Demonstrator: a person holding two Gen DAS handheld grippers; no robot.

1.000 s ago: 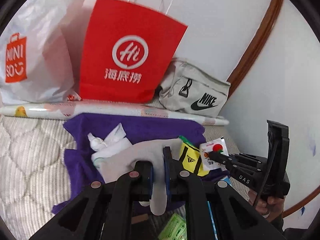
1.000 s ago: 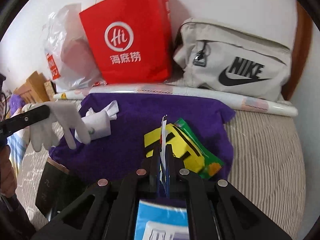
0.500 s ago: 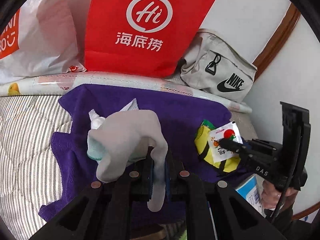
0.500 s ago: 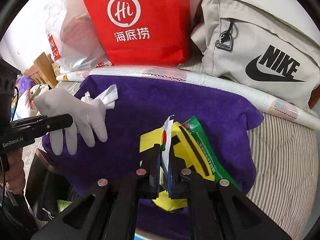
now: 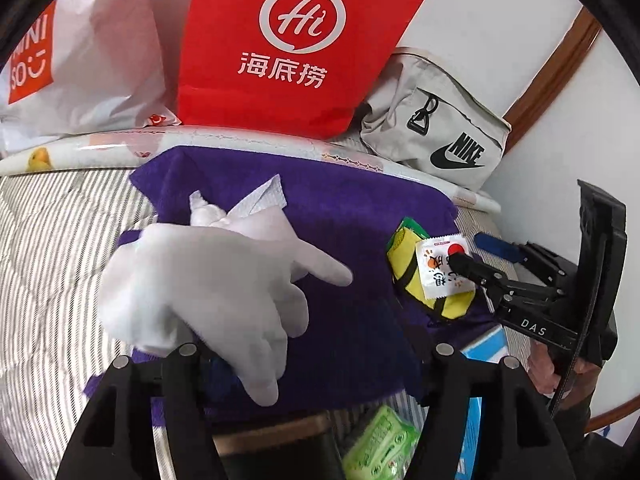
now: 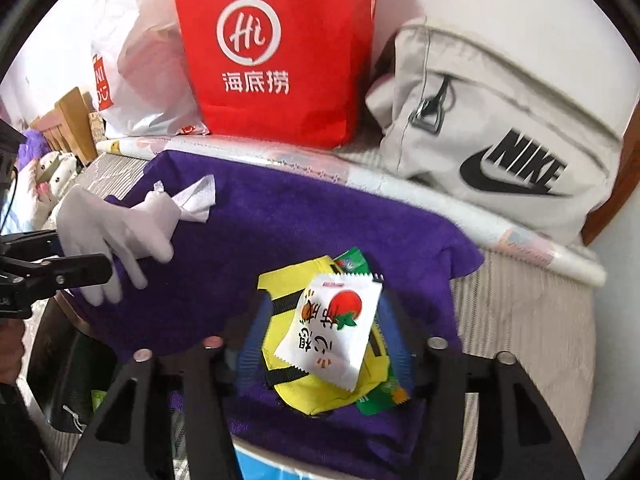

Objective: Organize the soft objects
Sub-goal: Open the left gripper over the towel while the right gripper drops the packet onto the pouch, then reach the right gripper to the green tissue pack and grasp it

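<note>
Left wrist view: the left gripper (image 5: 312,356) hovers over the near edge of a purple towel (image 5: 360,216) spread on a striped mattress (image 5: 52,240). Its jaws stand apart and are opening; a white glove (image 5: 208,280) lies between them on the towel, loose, its fingers pointing toward the camera, with no pad pressing on it. Just behind the glove, also on the towel, sits a crumpled white tissue (image 5: 256,204). At the towel's right edge lies a yellow pouch (image 5: 408,276) with black stripes, and on it a white snack sachet (image 5: 440,268) printed with a red fruit. The right gripper (image 5: 480,256) reaches in from the right of the towel, one dark fingertip at the sachet.

Right wrist view: the right gripper (image 6: 320,344) has its jaws apart and opening; the sachet (image 6: 336,332) rests flat on the pouch (image 6: 280,312) between them, free of both pads. A green wrapper (image 6: 352,260) shows from under the pouch. The glove (image 6: 116,228) lies at the towel's (image 6: 304,216) left side, beside the left gripper (image 6: 80,268).

Behind the towel, against the wall, stand a red paper bag (image 5: 296,48), a white plastic bag (image 5: 80,56) and a grey Nike bag (image 5: 440,136), with a rolled printed sheet (image 5: 240,140) lying along the towel's far edge
</note>
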